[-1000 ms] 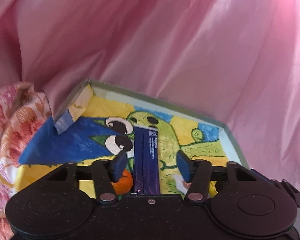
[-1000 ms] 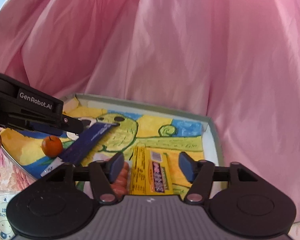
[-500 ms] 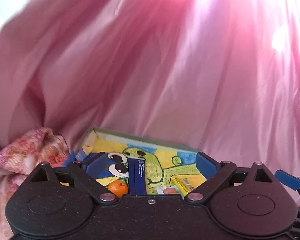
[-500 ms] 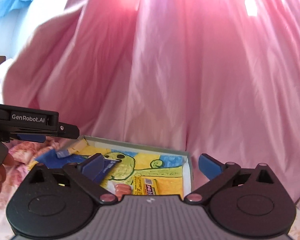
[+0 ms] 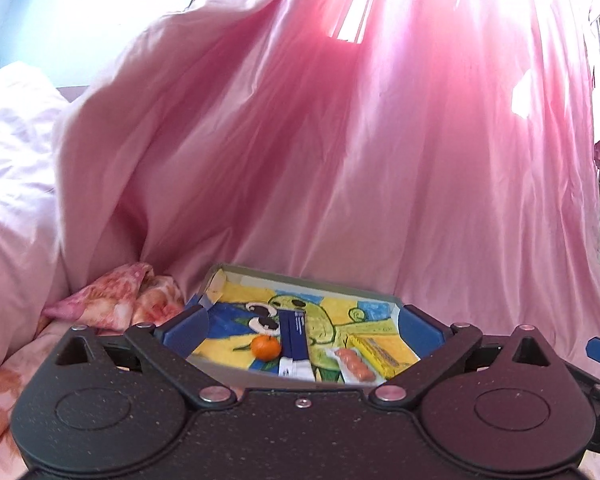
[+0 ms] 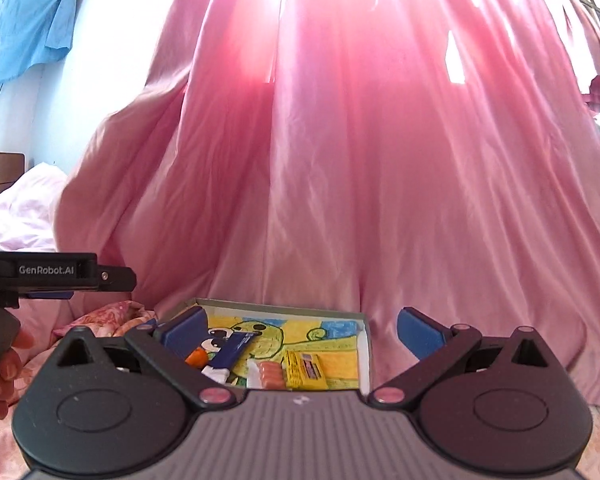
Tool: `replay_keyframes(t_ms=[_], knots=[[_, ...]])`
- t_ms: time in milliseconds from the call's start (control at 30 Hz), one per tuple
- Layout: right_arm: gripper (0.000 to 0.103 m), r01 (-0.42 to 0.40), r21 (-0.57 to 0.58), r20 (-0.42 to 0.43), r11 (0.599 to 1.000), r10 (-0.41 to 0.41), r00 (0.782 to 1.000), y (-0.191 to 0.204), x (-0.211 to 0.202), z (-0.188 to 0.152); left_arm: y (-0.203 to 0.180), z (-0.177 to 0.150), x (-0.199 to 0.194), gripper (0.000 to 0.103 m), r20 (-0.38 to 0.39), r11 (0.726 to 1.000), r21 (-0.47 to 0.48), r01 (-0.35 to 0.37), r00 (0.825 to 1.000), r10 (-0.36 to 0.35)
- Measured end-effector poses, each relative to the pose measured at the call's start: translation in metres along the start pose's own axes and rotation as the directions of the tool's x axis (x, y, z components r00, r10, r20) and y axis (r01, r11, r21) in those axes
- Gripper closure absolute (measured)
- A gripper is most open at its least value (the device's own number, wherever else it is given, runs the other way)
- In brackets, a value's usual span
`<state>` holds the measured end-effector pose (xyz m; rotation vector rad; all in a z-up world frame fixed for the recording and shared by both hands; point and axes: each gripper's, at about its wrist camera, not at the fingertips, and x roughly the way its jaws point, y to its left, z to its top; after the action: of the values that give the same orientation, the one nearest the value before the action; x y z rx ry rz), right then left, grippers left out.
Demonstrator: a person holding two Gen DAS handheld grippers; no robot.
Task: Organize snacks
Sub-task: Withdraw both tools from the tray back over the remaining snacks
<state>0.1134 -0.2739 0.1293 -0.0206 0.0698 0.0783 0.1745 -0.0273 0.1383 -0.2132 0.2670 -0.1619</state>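
Left wrist view: left gripper (image 5: 302, 330) hangs above the near edge of the tray (image 5: 316, 280), jaws spread wide, nothing between the blue pads (image 5: 188, 330). Tray has a green rim and a painted cartoon floor, yellow, blue and green. Inside it: small orange (image 5: 265, 347) left of a long dark blue packet (image 5: 295, 338) that runs front to back, orange just beside it. Right of that, a clear pack of pinkish-orange pieces (image 5: 354, 364), probably sausages but too small to be sure, then a yellow bar (image 5: 376, 354) lying at a slant. Pink curtain (image 5: 340, 140) behind the tray, floral bedding (image 5: 116, 304) at the left.

Right wrist view: right gripper (image 6: 300, 334) also held back from the tray (image 6: 284, 306), jaws wide apart and empty. Same snacks seen inside: orange (image 6: 198, 357) partly hidden by the left pad, dark blue packet (image 6: 233, 350) lying diagonal, pinkish pack (image 6: 270, 374), yellow bar (image 6: 304, 368) toward the right wall. Left gripper (image 6: 64, 280) seen side-on at the far left, hand (image 6: 4, 376) on its grip, off to the side of the tray. Blue cloth (image 6: 20, 20) hangs top left.
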Motion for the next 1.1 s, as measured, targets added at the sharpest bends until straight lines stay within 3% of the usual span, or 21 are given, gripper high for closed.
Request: replay_keyframes(t_ms=[400,667,1100], knots=[[0.0,-0.016,-0.04,-0.076,0.999,0.013,0.997,0.017,-0.064,-0.047,0.007,-0.055,-0.052,0.001,-0.047,0.998,0.057,-0.018,0.999,0.021],[0.0,-0.07,-0.07,-0.16,0.995,0.058,0.985,0.035,-0.083,-0.089,0.018,-0.098,-0.067,0.001,-0.133,0.996,0.088,-0.027,0.99,0.038],[0.0,-0.133,-0.033,-0.388,0.99,0.11,0.915,0.054,-0.081,-0.146,0.041,-0.149,-0.058,0.001,-0.308,0.992,0.112,-0.065,0.946,0.097]])
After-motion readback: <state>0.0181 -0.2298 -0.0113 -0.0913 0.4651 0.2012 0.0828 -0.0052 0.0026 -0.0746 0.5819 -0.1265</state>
